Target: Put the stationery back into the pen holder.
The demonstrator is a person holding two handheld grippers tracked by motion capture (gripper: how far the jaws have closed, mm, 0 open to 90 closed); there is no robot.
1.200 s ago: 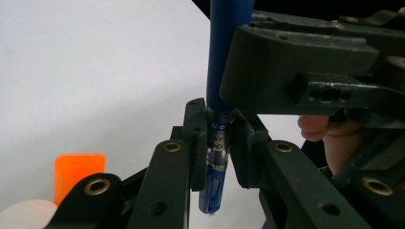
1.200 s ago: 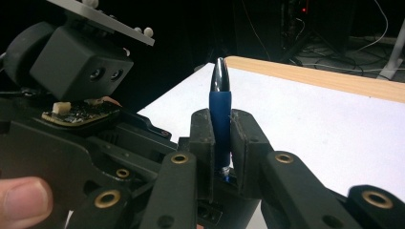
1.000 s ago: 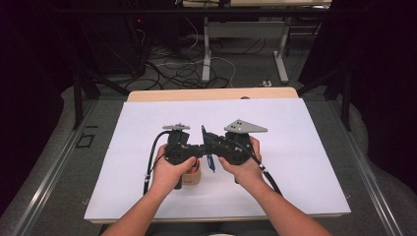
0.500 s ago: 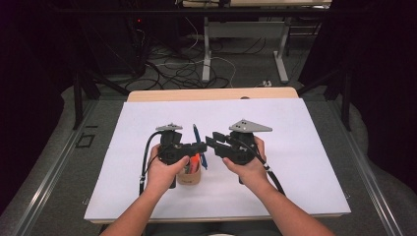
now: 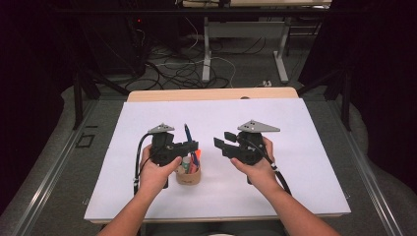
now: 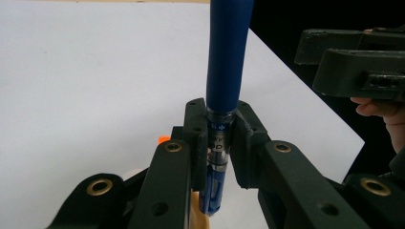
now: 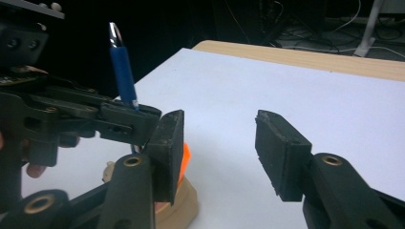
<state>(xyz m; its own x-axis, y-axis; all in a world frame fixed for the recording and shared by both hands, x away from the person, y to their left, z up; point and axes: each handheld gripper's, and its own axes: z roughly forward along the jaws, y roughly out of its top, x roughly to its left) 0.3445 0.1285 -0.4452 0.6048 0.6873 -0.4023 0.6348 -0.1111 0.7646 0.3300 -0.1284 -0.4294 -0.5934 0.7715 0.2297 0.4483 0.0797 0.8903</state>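
Observation:
My left gripper [image 5: 189,146] [image 6: 217,143] is shut on a blue pen [image 5: 187,132] [image 6: 224,76] [image 7: 122,71], which stands upright between its jaws, above a small tan cup [image 5: 188,175] [image 7: 176,204]. The cup holds an orange marker [image 5: 196,157] [image 7: 185,160] and other pens. My right gripper [image 5: 222,140] [image 7: 217,150] is open with nothing between its jaws, a short way right of the left one, pointing at it.
A white sheet [image 5: 305,147] covers the wooden table [image 5: 211,94], with free room all round the cup. Beyond the far edge are cables and table legs [image 5: 206,54] on a dark floor.
The two grippers have parted: the right let go of the pen and drew back to the right, open. The left moved left with the pen and now holds it over the cup.

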